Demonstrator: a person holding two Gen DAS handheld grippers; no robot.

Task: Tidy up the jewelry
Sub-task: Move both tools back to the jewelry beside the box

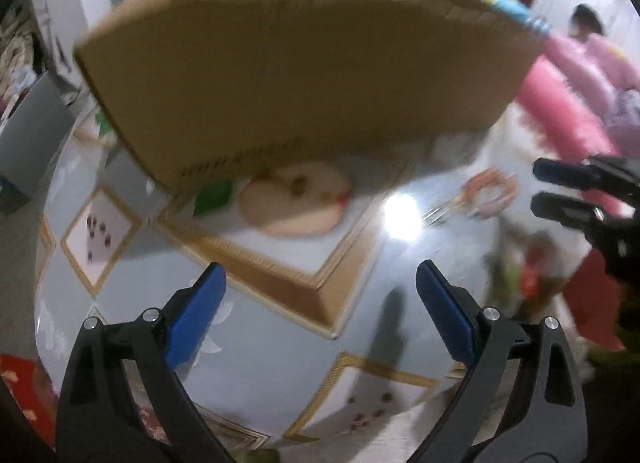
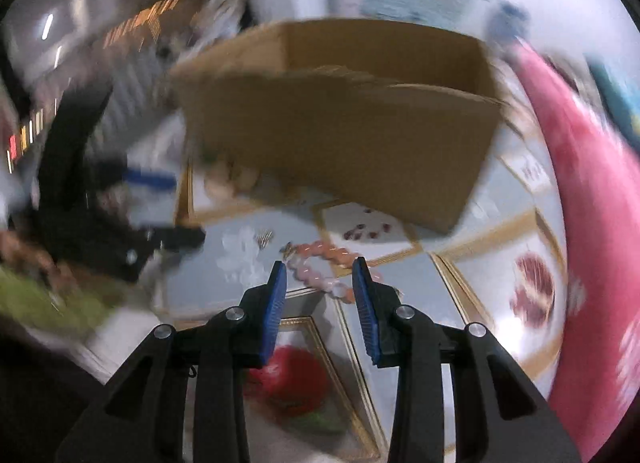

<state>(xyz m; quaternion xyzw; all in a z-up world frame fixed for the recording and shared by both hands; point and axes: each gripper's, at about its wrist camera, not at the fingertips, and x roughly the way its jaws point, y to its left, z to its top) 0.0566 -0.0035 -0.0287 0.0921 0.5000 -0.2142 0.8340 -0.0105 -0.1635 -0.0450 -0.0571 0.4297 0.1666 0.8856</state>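
Blue pads face each other across a wide gap on the left gripper (image 1: 320, 311), its jaws spread with nothing between them, above a glossy pale-blue tablecloth (image 1: 280, 363) printed with gold-bordered diamonds. Just beyond its fingertips lies a flat cardboard flap (image 1: 280, 275), and past that a round beige piece (image 1: 294, 203) rests at the foot of an open cardboard box (image 1: 304, 75). The right gripper (image 2: 320, 275) holds its jaws partly apart, not pinching anything; a beaded bracelet (image 2: 320, 253) of orange and pale pink beads lies on the cloth right at its fingertips, the pads on either side of it but whether they touch it is lost in blur. A small metallic piece (image 2: 264, 239) sits just left of the bracelet. The box (image 2: 344, 135) stands behind, and a pink sleeve (image 2: 592, 223) runs along the cloth's right edge.
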